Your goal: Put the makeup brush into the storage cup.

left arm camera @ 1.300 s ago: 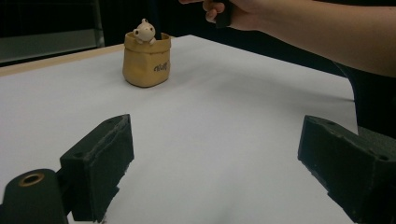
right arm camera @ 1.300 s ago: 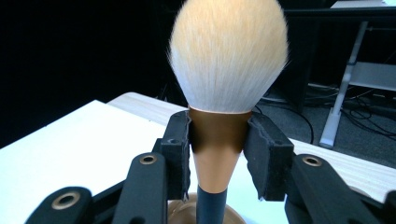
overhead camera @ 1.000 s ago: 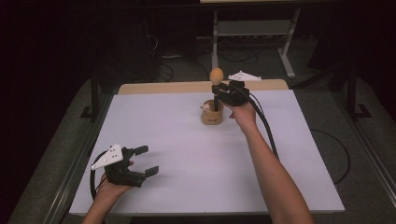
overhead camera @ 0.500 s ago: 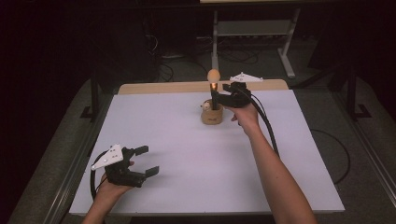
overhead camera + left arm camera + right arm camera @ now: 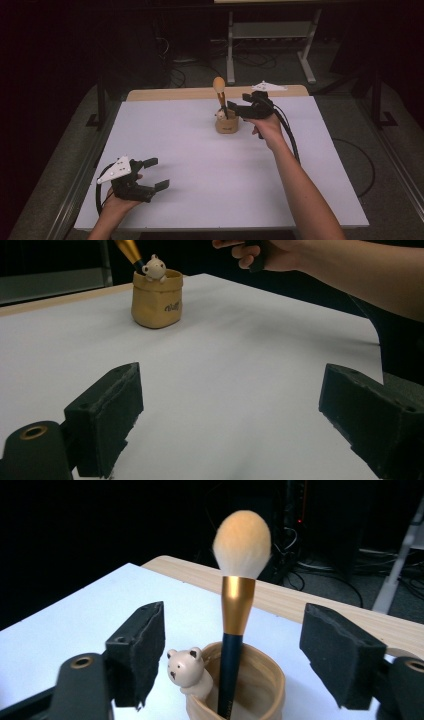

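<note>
Placing of the makeup brush (image 5: 235, 625) into the small tan cup (image 5: 226, 124), judged to be at the release step. Standing now handle-down in the cup, bristles up, leaning a little against the rim beside the little bear figure (image 5: 186, 670). Cup resting on the white table (image 5: 200, 190) toward the far edge, near the middle.

Right gripper (image 5: 239, 108) just beside the brush, level with the handle. Jaws have just been opening; in the right gripper view standing apart on each side of the brush, with free space to both pads, so nothing gripped any more. Left gripper (image 5: 152, 174) near the front left corner, well apart from the cup, jaws wide and holding nothing.

Next move, probably: pulling the right gripper straight back from the brush, without touching the handle or the cup rim. Risk: one jaw catching the handle and tipping the light cup over. No need seen for the left gripper to help.
</note>
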Available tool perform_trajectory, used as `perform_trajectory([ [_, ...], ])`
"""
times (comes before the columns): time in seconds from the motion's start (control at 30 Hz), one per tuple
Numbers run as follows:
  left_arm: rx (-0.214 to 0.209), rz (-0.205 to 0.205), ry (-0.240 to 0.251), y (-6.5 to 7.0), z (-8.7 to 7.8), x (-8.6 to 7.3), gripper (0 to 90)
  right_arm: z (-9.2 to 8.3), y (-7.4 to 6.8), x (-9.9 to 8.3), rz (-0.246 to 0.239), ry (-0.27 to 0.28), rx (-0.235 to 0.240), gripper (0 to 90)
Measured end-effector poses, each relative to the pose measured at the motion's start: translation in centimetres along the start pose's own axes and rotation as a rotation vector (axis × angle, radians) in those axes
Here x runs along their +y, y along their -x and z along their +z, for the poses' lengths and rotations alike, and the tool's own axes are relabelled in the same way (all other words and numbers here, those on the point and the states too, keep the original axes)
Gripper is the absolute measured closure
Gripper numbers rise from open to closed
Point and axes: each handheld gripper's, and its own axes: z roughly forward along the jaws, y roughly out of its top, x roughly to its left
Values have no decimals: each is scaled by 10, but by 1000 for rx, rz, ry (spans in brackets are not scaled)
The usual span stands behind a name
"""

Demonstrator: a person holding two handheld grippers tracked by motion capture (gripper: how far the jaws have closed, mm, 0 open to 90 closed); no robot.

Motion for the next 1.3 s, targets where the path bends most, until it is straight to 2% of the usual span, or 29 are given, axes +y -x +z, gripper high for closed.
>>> perform_trajectory([
  [0.07, 4, -13, 4, 0, 0, 0, 100, -2, 0, -1, -3, -11, 1, 216],
  [0.3, 4, -9, 3, 0, 0, 0, 100, -9, -1, -6, -23, -38, 8, 149],
  [0.57, 4, -2, -6, 0, 0, 0, 100, -19, -3, -10, -37, -50, 16, 137],
  [0.73, 3, -13, -2, 1, 0, -1, 100, -27, -3, -14, -38, -42, 12, 137],
  [0.8, 4, -3, -1, 0, -1, -1, 100, -30, -3, -15, -38, -40, 9, 137],
  [1.3, 7, -8, 3, 1, -1, 0, 100, -53, -5, -27, -42, -9, 8, 134],
])
